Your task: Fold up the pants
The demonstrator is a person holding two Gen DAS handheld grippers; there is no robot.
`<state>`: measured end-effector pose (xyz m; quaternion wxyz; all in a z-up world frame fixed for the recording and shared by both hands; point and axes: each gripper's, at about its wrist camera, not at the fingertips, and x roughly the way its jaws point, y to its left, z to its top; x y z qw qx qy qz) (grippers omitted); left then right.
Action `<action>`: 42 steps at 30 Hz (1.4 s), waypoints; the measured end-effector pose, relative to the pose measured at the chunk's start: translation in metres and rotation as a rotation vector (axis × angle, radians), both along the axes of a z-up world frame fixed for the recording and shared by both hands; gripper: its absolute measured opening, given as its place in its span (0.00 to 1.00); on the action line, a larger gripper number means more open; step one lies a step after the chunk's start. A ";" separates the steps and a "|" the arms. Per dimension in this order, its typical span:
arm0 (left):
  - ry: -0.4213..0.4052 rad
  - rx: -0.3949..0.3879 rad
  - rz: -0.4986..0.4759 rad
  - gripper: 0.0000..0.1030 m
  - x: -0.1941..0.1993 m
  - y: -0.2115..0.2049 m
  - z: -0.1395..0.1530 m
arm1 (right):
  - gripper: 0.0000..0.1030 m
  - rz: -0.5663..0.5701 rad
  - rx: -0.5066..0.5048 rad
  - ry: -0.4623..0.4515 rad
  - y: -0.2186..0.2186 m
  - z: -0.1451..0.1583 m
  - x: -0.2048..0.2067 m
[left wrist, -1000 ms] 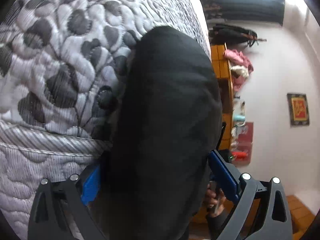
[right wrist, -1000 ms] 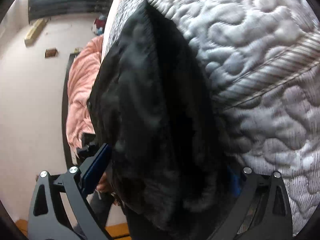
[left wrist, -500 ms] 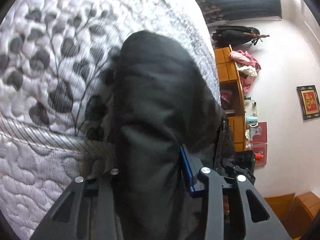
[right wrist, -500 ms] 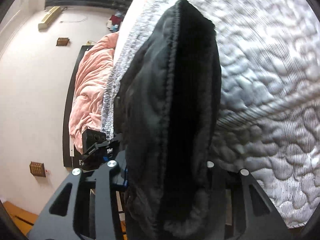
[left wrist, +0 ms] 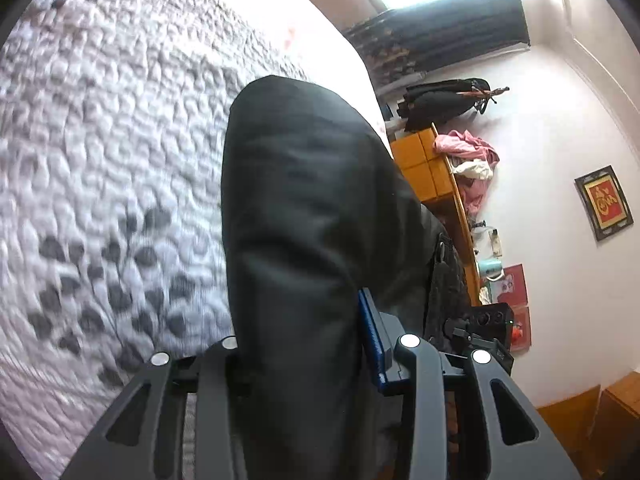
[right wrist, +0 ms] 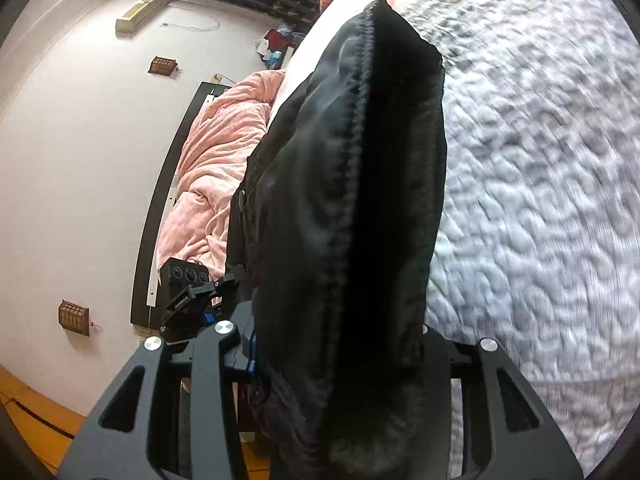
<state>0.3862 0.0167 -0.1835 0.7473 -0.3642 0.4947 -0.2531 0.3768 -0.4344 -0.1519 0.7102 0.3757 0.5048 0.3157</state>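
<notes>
The black pants (left wrist: pixel 304 208) hang from both grippers, lifted off the grey quilted bed (left wrist: pixel 100 140). My left gripper (left wrist: pixel 304 344) is shut on the pants, the cloth bunched between its jaws and draped forward over the bed. My right gripper (right wrist: pixel 336 344) is shut on the pants (right wrist: pixel 352 184) too, with a stitched seam running up the middle of the cloth. The other gripper shows in each view: the right one in the left wrist view (left wrist: pixel 476 336), the left one in the right wrist view (right wrist: pixel 188 292).
The quilted bed (right wrist: pixel 540 180) fills one side of each view. A pink blanket (right wrist: pixel 208 160) lies at the bed's head. An orange wooden shelf (left wrist: pixel 436 176) with clothes stands by the wall. A framed picture (left wrist: pixel 604 204) hangs there.
Both grippers went from open around the pants to shut on them, then lifted and pulled back, so more of the bed and room shows.
</notes>
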 end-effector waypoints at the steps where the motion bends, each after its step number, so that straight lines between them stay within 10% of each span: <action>1: -0.001 0.000 0.004 0.37 0.005 -0.001 0.002 | 0.41 0.006 -0.003 -0.006 0.003 0.003 0.008; 17: 0.019 0.019 0.033 0.37 0.088 0.018 -0.006 | 0.41 0.035 -0.037 0.014 0.050 -0.008 0.091; 27: 0.109 0.071 0.062 0.38 0.159 0.041 -0.066 | 0.42 0.058 -0.081 0.102 0.088 -0.070 0.171; 35: 0.165 0.013 0.107 0.61 0.160 0.052 -0.096 | 0.71 0.048 -0.135 0.139 0.087 -0.105 0.182; 42: 0.057 0.197 0.250 0.69 0.147 0.080 -0.034 | 0.76 -0.083 -0.257 0.057 0.046 -0.059 0.175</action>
